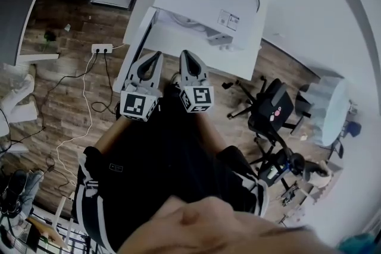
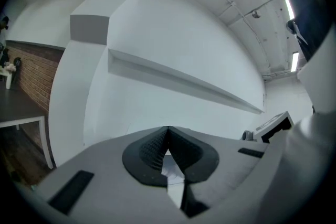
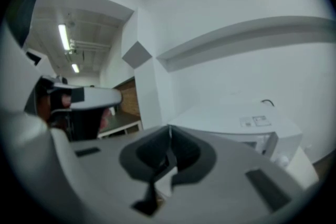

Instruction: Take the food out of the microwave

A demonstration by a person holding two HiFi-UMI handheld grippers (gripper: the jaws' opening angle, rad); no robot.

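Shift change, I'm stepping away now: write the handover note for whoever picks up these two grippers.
Left gripper: shut, empty.
Right gripper: shut, empty, held beside the left one.
Microwave: on the white table, ahead of both grippers. I can't tell whether its door is open.
Food: not in view.
Done: nothing yet.
Left: reach the microwave, open it if needed, take the food out.
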